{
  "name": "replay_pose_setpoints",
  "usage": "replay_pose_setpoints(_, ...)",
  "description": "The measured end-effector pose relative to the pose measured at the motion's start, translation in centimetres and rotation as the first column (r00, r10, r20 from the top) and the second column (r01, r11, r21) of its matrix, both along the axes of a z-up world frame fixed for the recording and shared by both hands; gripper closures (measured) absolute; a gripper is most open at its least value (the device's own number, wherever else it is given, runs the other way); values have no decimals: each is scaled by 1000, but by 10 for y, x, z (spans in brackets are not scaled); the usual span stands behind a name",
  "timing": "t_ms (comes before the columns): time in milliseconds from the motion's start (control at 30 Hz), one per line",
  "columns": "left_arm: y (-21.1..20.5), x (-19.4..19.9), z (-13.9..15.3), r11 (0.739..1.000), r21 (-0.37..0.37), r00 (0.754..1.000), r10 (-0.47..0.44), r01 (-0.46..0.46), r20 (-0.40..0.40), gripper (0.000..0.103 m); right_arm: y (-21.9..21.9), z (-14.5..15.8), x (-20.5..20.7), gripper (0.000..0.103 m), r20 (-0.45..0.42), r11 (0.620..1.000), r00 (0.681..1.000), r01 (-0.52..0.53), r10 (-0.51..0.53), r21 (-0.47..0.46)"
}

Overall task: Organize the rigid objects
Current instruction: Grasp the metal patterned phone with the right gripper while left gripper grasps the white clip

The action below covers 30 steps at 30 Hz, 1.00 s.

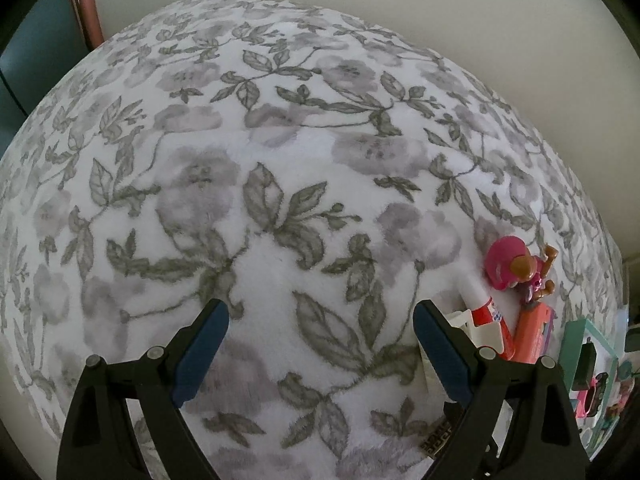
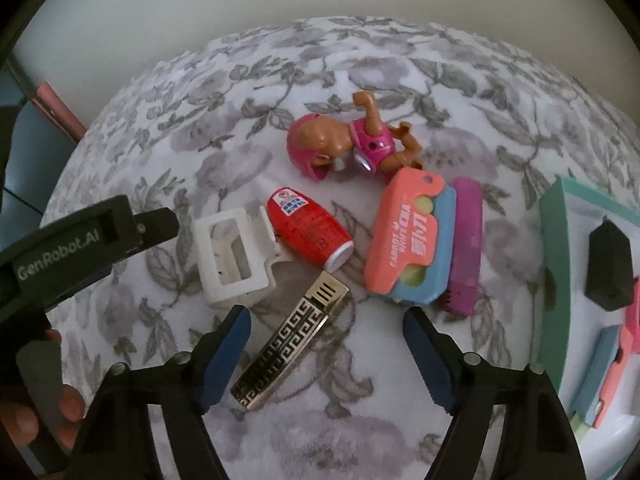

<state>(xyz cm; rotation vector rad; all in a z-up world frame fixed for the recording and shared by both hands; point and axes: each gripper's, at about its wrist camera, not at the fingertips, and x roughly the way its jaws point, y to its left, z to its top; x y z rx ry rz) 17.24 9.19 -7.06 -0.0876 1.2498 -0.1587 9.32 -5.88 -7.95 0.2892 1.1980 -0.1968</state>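
Your right tongs stand well apart with nothing gripped; the gold and black patterned clip lies slanted on the blanket between the blue pads, nearer the left one, and neither pad presses on it. Just beyond that clip sit the white hair claw and the red tube, the tube's side touching the claw. To the right of them lies the stack of coral, blue and purple blocks, and past it the toy figure in pink lies on its side, feet near the coral block. At the far right edge a teal-rimmed tray holds a black piece and some coral and blue parts. Your left tongs also stand wide apart and hold nothing, hanging over bare flowered blanket; in that view the red tube, the toy figure and the coral block lie off to their right. The left tool's black body shows at the left of the right view, with fingers wrapped on its handle
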Motion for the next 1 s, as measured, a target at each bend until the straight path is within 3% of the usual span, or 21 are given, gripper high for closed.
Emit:
replay_pose_setpoints(133,-1,0,4,1000,-27,1000,-10,10,7,10,7,-1,1,36,-15,998,1000,-14,13,-62)
replay_pose_setpoints(233,-6,0,6,999,-39,1000,-26,26,10,16,6,2,-1,59,-9,998,1000,-20,20,-65)
replay_pose_setpoints(400,-17,0,8,995,-80,998,-56,57,9,23,5,4,-7,71,1,999,1000,-31,32,-36)
replay_pose_setpoints(667,-36,-4,7,986,-113,993,-122,121,-2,39,-2,5,-16,84,5,1000,1000,-28,28,-10)
replay_pose_setpoints(1000,-56,-10,3,973,-114,980,-201,198,-10,67,-19,5,-28,84,8,1000,1000,-3,3,20)
